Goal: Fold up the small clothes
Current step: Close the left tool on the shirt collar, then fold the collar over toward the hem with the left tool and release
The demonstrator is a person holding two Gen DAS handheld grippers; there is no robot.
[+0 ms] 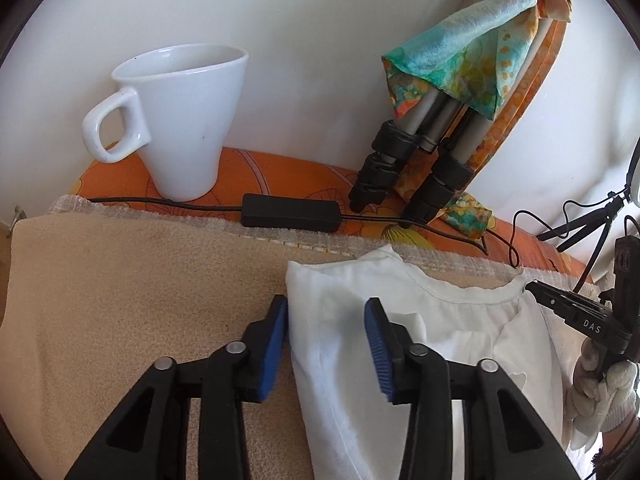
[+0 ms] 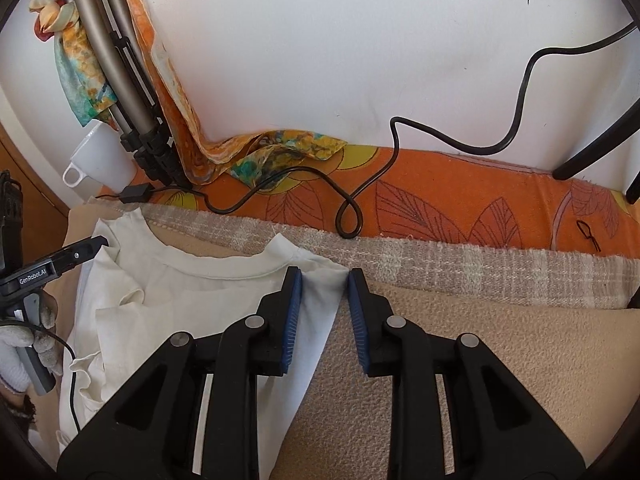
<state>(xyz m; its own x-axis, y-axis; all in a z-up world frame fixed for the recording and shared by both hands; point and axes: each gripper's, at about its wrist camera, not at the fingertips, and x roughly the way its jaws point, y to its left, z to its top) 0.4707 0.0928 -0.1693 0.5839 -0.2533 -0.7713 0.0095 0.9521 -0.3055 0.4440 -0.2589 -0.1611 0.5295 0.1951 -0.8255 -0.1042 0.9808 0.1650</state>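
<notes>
wall (image 2: 360, 40): white, smooth, closes the far edge; no room beyond it.

table (image 2: 460, 196): covered in orange leaf-print cloth, its bare strip running along the far edge under the wall. right end is free of objects except a chair leg, cut off by the frame.

beige blanket (image 1: 140, 300): nubbly, soft, laid over the table's near part; wide bare stretches left of the shirt and right of it. a coarse woven plaid strip (image 2: 460, 264) shows along its far border.

white shirt (image 2: 192, 292): thin cotton, partly folded, neckline toward the far edge, lying on the blanket about midway along it. its lower part runs out of frame.

left tool (image 1: 326, 340): black arms, ribbed blue pads, partly open, straddling the shirt's left folded edge; the cloth lies loose between the pads, not pinched.

right tool (image 2: 322, 312): same build, partly open, over the shirt's right shoulder corner; the cloth tip lies in the gap, not clamped.

tripod (image 1: 420, 152): folded grey legs, black feet, leaning on the wall, draped in a patterned scarf (image 1: 452, 68); top cut off.

white mug (image 1: 180, 120): glossy ceramic, at the far left corner.

black cable (image 2: 376, 176): looped along the far edge, with an inline box (image 1: 292, 212).

gloved hand (image 2: 24, 344): knit glove, mostly cut off.
</notes>
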